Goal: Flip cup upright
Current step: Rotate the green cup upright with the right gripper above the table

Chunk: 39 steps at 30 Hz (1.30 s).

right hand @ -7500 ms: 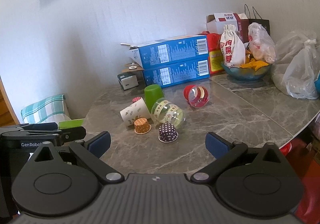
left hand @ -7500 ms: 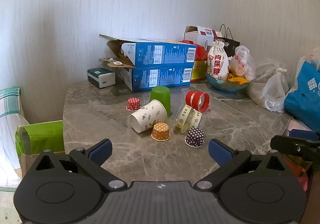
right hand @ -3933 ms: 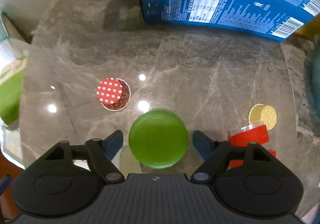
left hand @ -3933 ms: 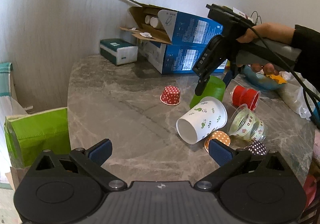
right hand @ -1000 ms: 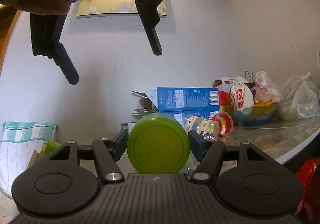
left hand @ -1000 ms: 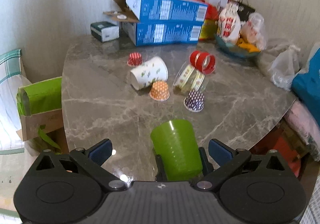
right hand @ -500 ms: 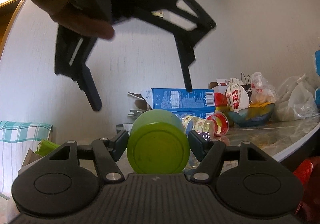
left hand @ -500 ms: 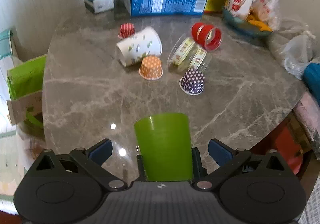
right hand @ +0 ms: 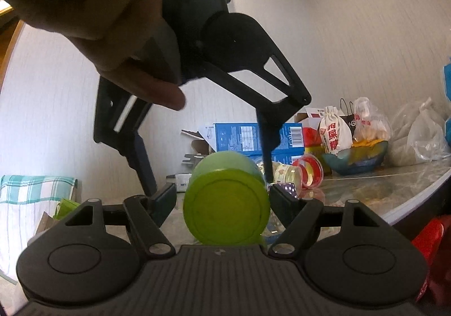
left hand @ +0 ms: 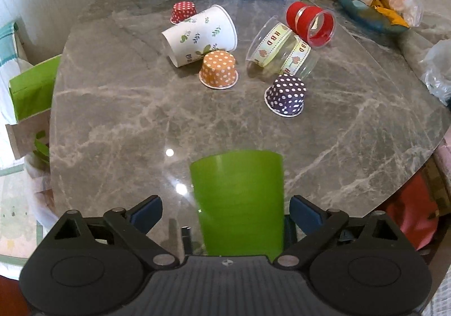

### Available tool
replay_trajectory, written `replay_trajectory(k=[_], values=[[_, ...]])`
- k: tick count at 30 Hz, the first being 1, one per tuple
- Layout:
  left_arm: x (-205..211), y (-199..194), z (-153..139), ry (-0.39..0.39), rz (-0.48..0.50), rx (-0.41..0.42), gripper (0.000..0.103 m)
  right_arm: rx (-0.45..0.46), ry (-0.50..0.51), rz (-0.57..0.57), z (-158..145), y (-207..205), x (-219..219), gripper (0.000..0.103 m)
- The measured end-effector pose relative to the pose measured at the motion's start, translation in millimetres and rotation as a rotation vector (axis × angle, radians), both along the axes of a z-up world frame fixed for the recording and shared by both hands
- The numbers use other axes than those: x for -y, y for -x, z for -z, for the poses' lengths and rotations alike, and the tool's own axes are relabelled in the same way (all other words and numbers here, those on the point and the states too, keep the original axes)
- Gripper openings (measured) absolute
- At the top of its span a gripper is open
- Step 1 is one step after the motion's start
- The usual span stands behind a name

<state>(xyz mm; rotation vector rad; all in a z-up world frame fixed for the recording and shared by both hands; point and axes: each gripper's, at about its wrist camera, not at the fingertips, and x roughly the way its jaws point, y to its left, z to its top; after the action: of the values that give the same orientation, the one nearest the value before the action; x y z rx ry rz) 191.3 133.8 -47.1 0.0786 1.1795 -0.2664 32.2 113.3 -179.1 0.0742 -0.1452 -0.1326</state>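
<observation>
Cups (left hand: 217, 70) clustered beyond green cup (left hand: 239, 200).

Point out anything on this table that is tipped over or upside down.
The leaf-print paper cup and the clear HBD jar lie on their sides. The red, orange and purple dotted cups sit rim down. The right gripper holds the green cup sideways above the table.

The left wrist view looks steeply down past its claw (left hand: 225, 209) onto the table (left hand: 112, 124). The right wrist view looks level along the table, close behind the green cup (right hand: 227, 203); both share it.
</observation>
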Motion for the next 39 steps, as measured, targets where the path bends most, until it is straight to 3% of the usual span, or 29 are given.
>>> replay_trajectory(k=[14, 20, 23, 24, 26, 29, 31, 32, 35, 39], values=[[10, -14, 8, -0.02, -0.008, -0.058, 0.081, -0.014, -0.003, -0.007, 0, 1, 1, 0.075], [10, -17, 7, -0.02, -0.001, -0.052, 0.076, -0.028, -0.01, -0.011, 0, 0, 3, 0.068], [9, -17, 4, 0.004, 0.017, -0.03, 0.076, -0.016, -0.02, -0.015, 0, 4, 5, 0.07], [8, -16, 3, 0.017, 0.024, -0.022, 0.076, -0.015, -0.022, -0.016, -2, 5, 7, 0.077], [4, -13, -4, 0.051, 0.043, 0.023, 0.076, -0.02, -0.039, -0.027, -5, 9, 12, 0.088], [0, 2, -21, 0.069, 0.124, 0.191, 0.076, -0.058, -0.067, -0.079, -15, 15, 24, 0.102], [-5, 14, -31, 0.089, 0.166, 0.326, 0.075, -0.093, -0.063, -0.112, -22, 19, 35, 0.102], [-8, 16, -34, 0.107, 0.177, 0.356, 0.075, -0.11, -0.063, -0.12, -25, 23, 41, 0.102], [-18, 21, -33, 0.167, 0.185, 0.407, 0.075, -0.135, -0.094, -0.134, -32, 34, 64, 0.102], [-31, 26, -24, 0.181, 0.164, 0.475, 0.075, -0.156, -0.133, -0.085, -38, 49, 87, 0.102]])
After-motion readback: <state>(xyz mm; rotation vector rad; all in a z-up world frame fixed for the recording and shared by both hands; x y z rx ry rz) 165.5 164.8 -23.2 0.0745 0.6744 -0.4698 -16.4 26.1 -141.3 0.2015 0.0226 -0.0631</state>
